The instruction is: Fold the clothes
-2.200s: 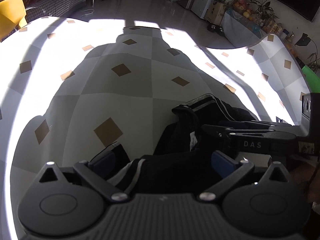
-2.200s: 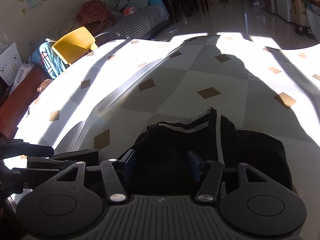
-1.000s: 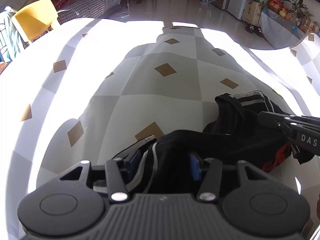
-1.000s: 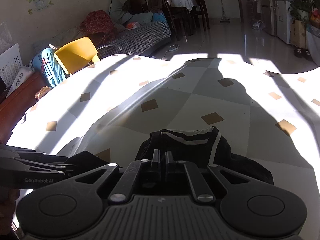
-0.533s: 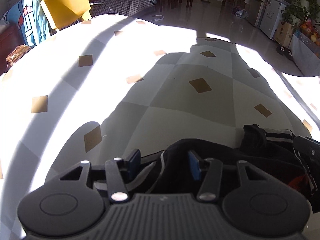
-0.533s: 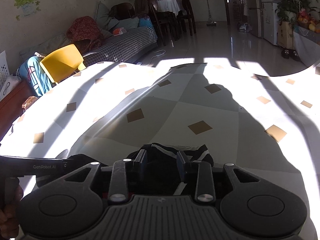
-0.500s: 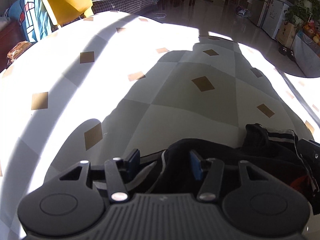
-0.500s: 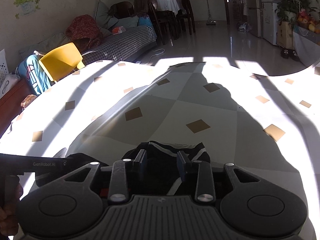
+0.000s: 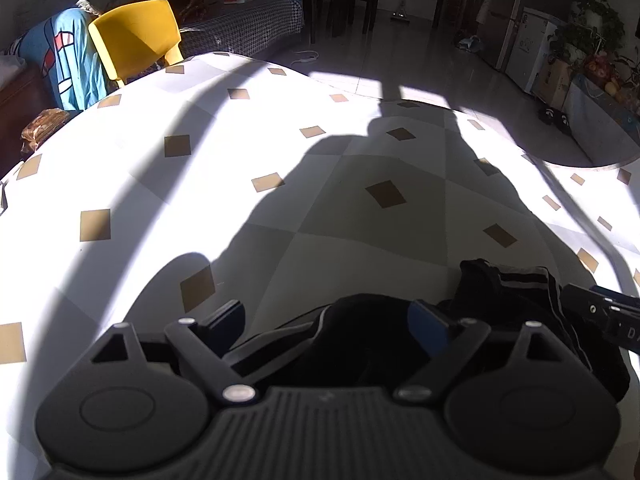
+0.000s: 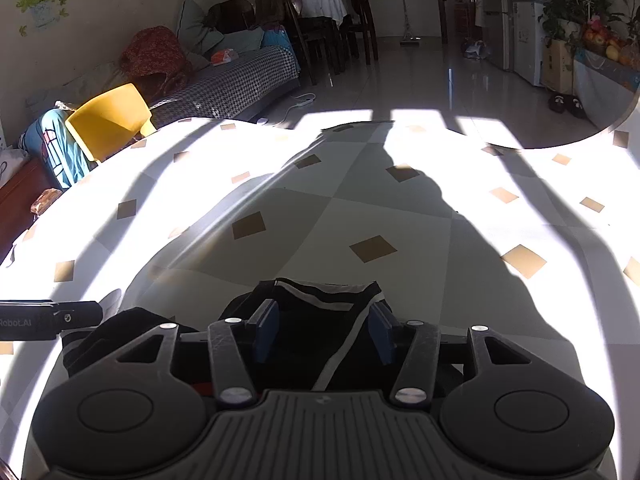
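Observation:
A black garment (image 9: 516, 300) with white stripes lies bunched at the near edge of the table (image 9: 280, 220), in the shadow. In the left wrist view my left gripper (image 9: 326, 316) has its jaws opening wide over the garment's left part; the cloth lies between the pads, and the left pad stands clear of it. In the right wrist view my right gripper (image 10: 323, 330) has its jaws opening too, with the striped fold of the garment (image 10: 320, 300) between the pads and not pinched. Each gripper shows at the edge of the other's view.
The table (image 10: 360, 220) has a white cloth with brown diamonds, half in bright sun. A yellow chair (image 9: 136, 36) and a blue cloth (image 9: 68, 64) stand past its far left edge. A sofa (image 10: 240, 76) and a dining set lie beyond.
Both grippers have let go of the garment: the right went from shut to pads apart, the left from half open to wide. The left gripper rose a little.

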The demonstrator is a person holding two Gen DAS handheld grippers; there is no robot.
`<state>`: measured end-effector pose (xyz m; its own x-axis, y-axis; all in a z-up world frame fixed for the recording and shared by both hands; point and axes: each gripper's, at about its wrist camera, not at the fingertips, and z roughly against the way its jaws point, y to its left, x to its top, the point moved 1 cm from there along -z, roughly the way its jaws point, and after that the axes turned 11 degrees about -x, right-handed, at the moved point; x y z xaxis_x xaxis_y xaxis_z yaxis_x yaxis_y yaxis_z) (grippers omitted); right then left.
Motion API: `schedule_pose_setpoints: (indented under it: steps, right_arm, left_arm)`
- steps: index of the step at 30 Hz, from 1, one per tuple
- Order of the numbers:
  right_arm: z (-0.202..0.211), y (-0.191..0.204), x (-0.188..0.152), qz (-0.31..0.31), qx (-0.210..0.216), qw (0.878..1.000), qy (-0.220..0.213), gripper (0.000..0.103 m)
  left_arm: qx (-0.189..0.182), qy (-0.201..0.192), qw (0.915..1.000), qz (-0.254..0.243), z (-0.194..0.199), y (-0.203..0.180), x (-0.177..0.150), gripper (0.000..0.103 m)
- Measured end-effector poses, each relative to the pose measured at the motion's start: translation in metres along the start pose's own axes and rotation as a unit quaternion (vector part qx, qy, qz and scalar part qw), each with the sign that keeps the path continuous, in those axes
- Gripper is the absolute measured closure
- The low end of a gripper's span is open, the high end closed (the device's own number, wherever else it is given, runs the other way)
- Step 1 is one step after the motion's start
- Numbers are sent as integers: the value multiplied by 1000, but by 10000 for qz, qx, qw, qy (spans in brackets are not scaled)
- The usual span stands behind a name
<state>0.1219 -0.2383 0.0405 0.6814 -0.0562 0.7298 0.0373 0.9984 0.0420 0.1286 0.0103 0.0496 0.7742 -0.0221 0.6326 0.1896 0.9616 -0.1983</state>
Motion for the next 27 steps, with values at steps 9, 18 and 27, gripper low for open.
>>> schedule_pose_setpoints:
  steps: [9, 18, 27]
  right_arm:
    - [-25, 19, -10, 285, 296, 9982, 446, 49]
    - [-53, 36, -24, 588, -4, 9960, 673, 49]
    - [-68, 36, -29, 408, -228, 9956, 813, 45]
  left_arm:
    - [-521, 815, 9917, -845, -9, -35, -40, 6]
    - [83, 1209, 9906, -636, -60, -30, -72, 0]
    - [172, 1232, 9910, -495, -63, -25, -73, 0]
